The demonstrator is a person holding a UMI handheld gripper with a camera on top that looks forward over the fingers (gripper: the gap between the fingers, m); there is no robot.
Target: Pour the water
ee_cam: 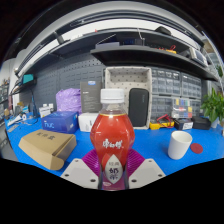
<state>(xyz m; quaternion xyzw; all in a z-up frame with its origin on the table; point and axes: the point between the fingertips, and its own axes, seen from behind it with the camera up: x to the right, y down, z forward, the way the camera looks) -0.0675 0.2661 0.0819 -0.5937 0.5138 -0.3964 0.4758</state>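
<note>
Red-filled bottle sits clamped in the gripper; tipped toward the white cup, it could slip or overshoot.

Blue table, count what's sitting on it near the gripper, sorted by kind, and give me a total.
Bottle of red drink, held between the gripper fingers: 1
White cup: 1
Brown cardboard box: 1
Small red cap: 1
Total: 4

cardboard box | purple bag | white basket | plant
</note>
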